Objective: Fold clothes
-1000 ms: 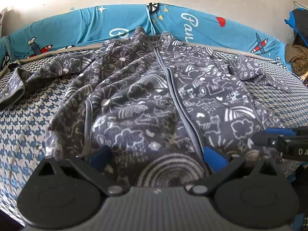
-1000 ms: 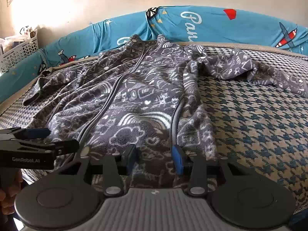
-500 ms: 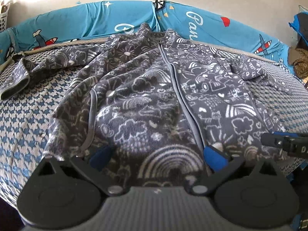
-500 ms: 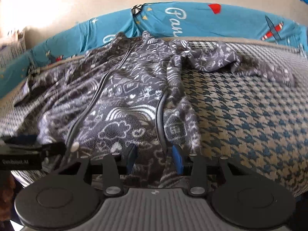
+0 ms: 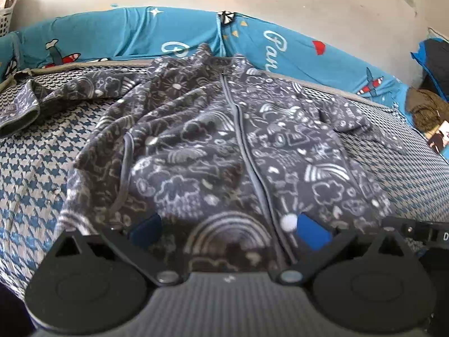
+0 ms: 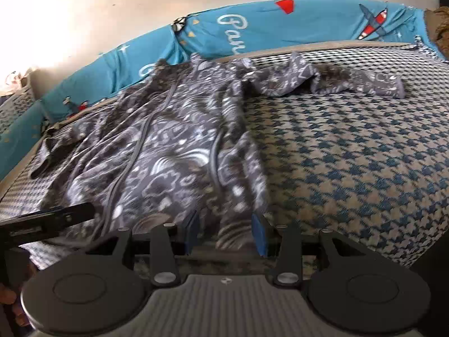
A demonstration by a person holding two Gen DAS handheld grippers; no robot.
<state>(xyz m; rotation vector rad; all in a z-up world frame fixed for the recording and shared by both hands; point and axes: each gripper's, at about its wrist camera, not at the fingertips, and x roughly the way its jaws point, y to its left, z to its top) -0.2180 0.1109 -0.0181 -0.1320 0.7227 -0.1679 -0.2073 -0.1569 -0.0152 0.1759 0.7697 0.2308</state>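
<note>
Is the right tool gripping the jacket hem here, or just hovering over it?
Cannot tell. In the right wrist view the right tool has its blue pads either side of the grey patterned jacket hem, partly open, but motion blur hides whether they press the cloth.

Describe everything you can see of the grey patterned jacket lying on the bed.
The jacket looks like soft dark grey fleece printed with white clouds, rainbows and hearts. A grey zip runs down its front, closed. It lies face up and rumpled on the houndstooth bed cover, collar toward the blue bumper, sleeves spread to both sides. Its hem sits between the fingers of each hand-held gripper, left and right; whether they pinch it is unclear.
</note>
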